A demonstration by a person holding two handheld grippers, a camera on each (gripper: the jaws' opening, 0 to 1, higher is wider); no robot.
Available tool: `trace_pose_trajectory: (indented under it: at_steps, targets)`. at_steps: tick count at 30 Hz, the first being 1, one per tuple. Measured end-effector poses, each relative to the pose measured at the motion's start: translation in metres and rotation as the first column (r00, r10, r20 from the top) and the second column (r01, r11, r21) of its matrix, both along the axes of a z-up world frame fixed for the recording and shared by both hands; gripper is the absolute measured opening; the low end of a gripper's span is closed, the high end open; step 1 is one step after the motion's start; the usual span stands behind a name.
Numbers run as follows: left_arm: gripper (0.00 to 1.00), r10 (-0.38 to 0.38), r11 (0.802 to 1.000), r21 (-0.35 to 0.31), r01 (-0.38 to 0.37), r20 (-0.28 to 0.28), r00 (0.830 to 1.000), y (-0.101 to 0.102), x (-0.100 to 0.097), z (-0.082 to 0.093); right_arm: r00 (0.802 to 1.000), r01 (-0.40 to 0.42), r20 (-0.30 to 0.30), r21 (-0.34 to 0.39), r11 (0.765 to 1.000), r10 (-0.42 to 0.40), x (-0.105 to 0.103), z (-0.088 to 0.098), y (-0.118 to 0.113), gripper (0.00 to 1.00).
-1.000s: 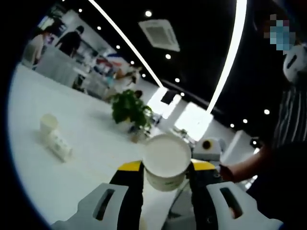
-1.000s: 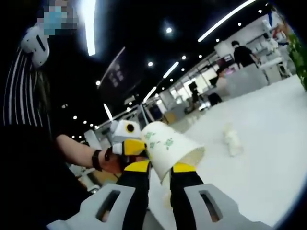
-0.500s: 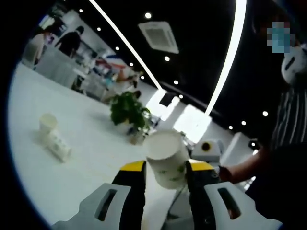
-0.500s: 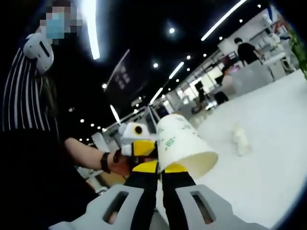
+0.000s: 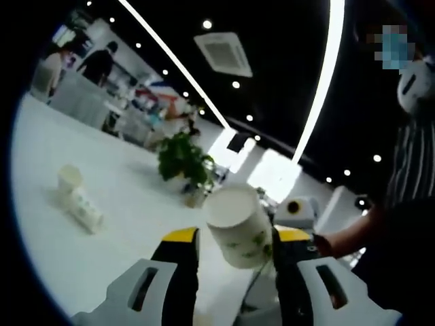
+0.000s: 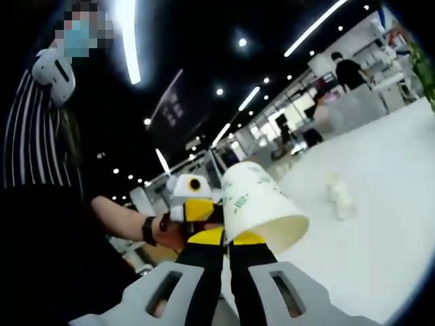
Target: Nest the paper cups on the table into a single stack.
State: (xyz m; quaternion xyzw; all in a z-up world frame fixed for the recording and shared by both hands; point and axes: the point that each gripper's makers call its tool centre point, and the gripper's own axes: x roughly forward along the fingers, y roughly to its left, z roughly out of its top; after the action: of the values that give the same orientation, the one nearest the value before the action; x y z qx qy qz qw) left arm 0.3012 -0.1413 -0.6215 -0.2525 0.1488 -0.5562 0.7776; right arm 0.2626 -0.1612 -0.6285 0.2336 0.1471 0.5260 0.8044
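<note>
Cup (image 5: pixel 238 227) betw jaws; 2 cups (image 5: pixel 76 198) on table (image 5: pixel 136 217) behind.

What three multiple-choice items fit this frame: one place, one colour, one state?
1. In the left gripper view, the spare cups on the table sit:
A. left of the potted plant
B. right of it
C. in its pot

2. The held cup has a print that is:
A. red
B. green
C. blue

3. The right tool is:
A. wide open
B. shut on the held cup's rim
C. lying on the table

Answers:
1. A, they lie toward the picture's left, the plant further right.
2. B, green leaf marks show on the white wall.
3. B, its jaws pinch the wall at the mouth.
</note>
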Motion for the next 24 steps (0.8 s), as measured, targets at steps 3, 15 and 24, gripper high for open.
trace_pose_trajectory:
  at_steps: [3, 15, 24]
  targets:
    - [0.46, 0.009, 1.0, 0.006, -0.009, 0.003, 1.0, 0.001, 0.001, -0.001, 1.0, 0.004, 0.0, -0.001, 1.0, -0.004, 0.001, 0.0, 0.0, 0.0]
    - [0.56, 0.043, 0.999, 0.026, -0.044, 0.03, 0.999, 0.01, 0.004, 0.0, 1.0, 0.012, -0.008, -0.029, 1.0, -0.012, 0.002, -0.004, -0.002, 0.0]
    - [0.67, 0.108, 0.99, 0.079, -0.114, 0.081, 0.991, 0.026, 0.016, -0.002, 0.999, 0.027, -0.015, -0.041, 0.999, -0.028, 0.006, -0.007, -0.005, 0.0]
